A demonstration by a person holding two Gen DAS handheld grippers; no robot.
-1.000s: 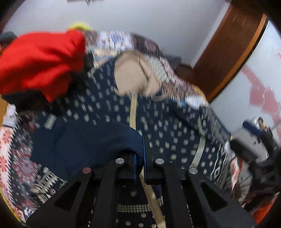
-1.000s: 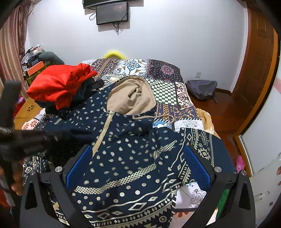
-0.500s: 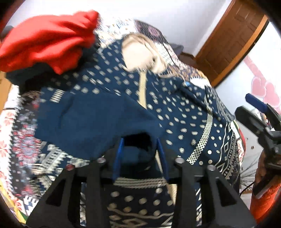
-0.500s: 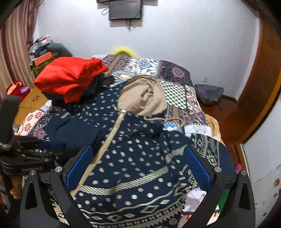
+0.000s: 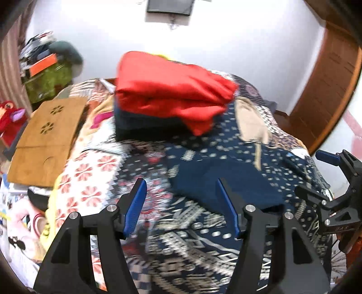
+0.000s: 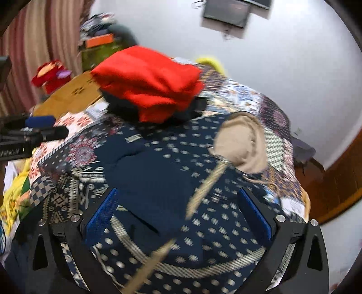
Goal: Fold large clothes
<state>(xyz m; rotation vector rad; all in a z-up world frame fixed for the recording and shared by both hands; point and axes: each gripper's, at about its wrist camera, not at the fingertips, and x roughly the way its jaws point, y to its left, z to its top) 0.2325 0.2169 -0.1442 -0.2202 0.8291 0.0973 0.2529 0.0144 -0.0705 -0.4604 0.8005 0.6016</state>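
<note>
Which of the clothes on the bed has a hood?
The dark blue dotted hoodie lying spread out, with its tan-lined hood. The red garment is folded on a pile and shows no hood.

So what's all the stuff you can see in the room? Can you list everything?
hoodie: one, navy with pale dots, tan hood lining, spread on the bed with one sleeve folded across its front
red garment: one, red, folded, on top of a dark folded garment behind the hoodie
bedspread: one, patchwork of many colours, under everything
wooden board: one, brown with flower cut-outs, beside the bed
screen: one, dark, on the white wall
door: one, brown wood, far corner
left gripper: one, black with blue pads, jaws opening, nothing between them
right gripper: one, black with blue pads, open above the hoodie
</note>
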